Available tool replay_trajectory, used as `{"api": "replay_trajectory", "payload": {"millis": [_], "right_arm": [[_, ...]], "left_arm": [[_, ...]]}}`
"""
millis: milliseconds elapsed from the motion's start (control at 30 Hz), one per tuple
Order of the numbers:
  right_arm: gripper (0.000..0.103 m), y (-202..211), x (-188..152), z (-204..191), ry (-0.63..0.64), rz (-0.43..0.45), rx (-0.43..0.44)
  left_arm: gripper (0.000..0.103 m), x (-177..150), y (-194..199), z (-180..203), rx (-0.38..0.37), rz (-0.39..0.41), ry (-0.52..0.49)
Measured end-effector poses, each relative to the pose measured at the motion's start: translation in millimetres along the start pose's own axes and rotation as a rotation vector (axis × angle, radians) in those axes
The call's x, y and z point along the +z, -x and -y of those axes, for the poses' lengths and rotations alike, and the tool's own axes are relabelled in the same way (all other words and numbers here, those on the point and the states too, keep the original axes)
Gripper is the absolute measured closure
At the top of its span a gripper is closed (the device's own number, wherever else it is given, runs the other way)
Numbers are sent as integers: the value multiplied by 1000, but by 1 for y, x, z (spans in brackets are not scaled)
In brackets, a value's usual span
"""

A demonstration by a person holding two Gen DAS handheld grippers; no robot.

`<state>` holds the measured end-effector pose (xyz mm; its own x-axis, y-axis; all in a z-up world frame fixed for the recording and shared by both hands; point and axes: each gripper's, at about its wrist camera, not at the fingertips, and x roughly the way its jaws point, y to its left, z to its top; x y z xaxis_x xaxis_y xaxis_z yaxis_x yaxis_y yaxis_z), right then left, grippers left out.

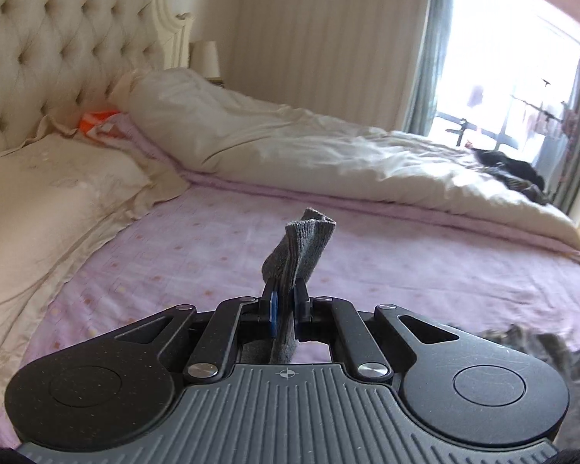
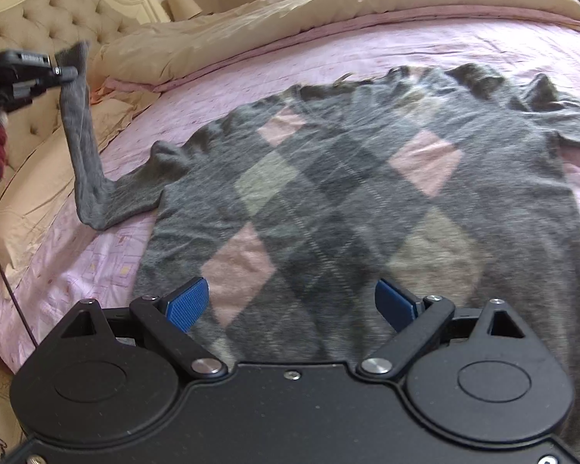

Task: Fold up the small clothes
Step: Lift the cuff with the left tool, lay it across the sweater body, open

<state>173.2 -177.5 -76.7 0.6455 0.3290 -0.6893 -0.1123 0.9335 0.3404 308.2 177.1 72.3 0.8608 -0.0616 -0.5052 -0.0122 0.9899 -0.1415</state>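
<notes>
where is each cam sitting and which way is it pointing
Left wrist: rides the left gripper, looking across the bed toward headboard and window; its shut fingers pinch the sleeve.
Right wrist: rides the right gripper, looking down over the argyle sweater toward the headboard; fingers open, holding nothing.
Shared: both show the bed, beige duvet and raised sleeve; the right view also catches the left gripper from the side.
</notes>
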Motion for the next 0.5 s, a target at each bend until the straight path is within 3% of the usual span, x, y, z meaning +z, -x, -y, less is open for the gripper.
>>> {"api": "replay_trajectory", "payload": {"millis": [233, 500], "right_arm": [[9, 25, 0, 40, -42, 58, -51], [9, 42, -5, 74, -86, 81, -87]], "left_arm": [[96, 12, 6, 108, -166, 46, -31], [96, -26, -33, 216, -303, -6, -87]]}}
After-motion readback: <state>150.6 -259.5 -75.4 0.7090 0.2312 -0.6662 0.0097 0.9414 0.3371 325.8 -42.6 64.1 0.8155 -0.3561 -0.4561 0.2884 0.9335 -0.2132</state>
